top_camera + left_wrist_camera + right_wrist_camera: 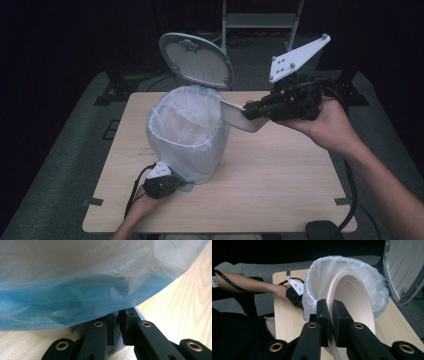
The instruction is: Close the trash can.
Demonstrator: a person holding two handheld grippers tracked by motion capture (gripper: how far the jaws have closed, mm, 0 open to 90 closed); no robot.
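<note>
A pale bin (187, 135) lined with a clear plastic bag (317, 277) stands on the wooden table (280, 190), its grey lid (197, 60) tipped up behind it. My right gripper (246, 111) is shut on the rim of a beige paper plate (235, 116) held on edge against the bin's right rim. In the right gripper view the plate (354, 292) stands over the bin's mouth between my closed jaws (331, 312). My left gripper (177, 185) sits at the bin's foot, shut on a grey ribbed pedal (117, 340) under the overhanging bag (87, 290).
The lid (407, 267) rises just right of the plate in the right gripper view. A metal stand (260, 20) is behind the table. Bare tabletop lies in front and to the right of the bin. A black cable trails from each gripper.
</note>
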